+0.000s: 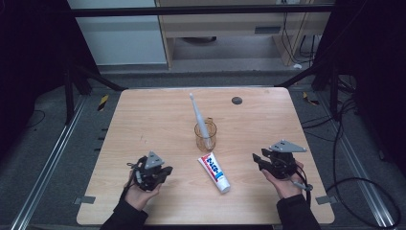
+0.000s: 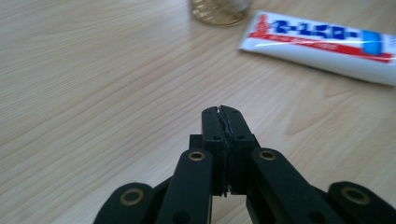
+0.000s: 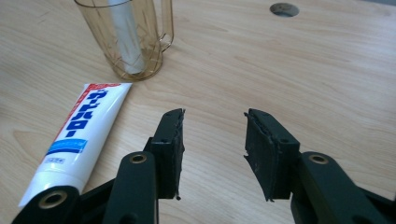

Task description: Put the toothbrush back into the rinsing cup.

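Note:
A clear amber cup (image 1: 205, 136) stands mid-table with a white toothbrush (image 1: 198, 115) leaning upright in it. Just in front of the cup lies a white toothpaste tube (image 1: 214, 171) with blue and red print. My left gripper (image 1: 165, 172) hovers at the front left, shut with its jaws pressed together on nothing (image 2: 222, 122); the tube (image 2: 322, 44) lies ahead to its right. My right gripper (image 1: 258, 160) is at the front right, open and empty (image 3: 214, 135); the tube (image 3: 79, 137) and the cup (image 3: 128, 35) lie to its left.
The wooden table (image 1: 143, 124) has a round dark hole (image 1: 236, 100) near its far edge. Black frame bars and cables surround the table on the floor.

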`<action>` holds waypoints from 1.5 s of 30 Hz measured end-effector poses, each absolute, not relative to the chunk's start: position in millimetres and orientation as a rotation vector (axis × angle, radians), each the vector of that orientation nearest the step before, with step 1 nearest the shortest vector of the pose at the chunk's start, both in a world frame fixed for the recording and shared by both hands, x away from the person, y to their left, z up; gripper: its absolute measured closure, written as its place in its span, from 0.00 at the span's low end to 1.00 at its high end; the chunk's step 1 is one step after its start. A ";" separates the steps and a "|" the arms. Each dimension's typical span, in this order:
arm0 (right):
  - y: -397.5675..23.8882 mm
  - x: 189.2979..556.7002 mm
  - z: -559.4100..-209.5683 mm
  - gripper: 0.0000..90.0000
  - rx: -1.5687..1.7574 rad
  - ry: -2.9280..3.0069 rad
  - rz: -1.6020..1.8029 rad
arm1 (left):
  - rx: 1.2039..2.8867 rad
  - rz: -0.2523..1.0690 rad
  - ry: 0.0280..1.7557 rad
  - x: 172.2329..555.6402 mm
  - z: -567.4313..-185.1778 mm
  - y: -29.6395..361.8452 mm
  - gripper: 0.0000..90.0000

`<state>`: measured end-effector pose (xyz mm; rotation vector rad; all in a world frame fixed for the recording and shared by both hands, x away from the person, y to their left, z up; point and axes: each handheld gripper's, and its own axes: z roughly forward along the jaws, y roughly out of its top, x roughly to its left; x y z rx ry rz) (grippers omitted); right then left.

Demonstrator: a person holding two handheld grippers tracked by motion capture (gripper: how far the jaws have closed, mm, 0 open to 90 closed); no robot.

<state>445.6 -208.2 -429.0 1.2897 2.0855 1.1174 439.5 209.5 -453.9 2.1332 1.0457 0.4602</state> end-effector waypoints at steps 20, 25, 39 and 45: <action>-151.0 454.4 -425.7 0.61 1.236 2.222 1.026 | 2.044 0.607 1.308 449.1 -460.6 284.5 0.83; -140.8 455.7 -425.4 0.57 1.240 2.246 1.029 | 2.026 0.630 1.338 451.1 -462.2 287.9 0.76; -113.6 461.0 -428.0 0.51 1.233 2.303 1.005 | 2.010 0.661 1.370 455.1 -466.1 292.6 0.64; -104.8 462.4 -431.8 0.50 1.225 2.333 0.977 | 2.016 0.670 1.367 456.1 -467.2 292.3 0.63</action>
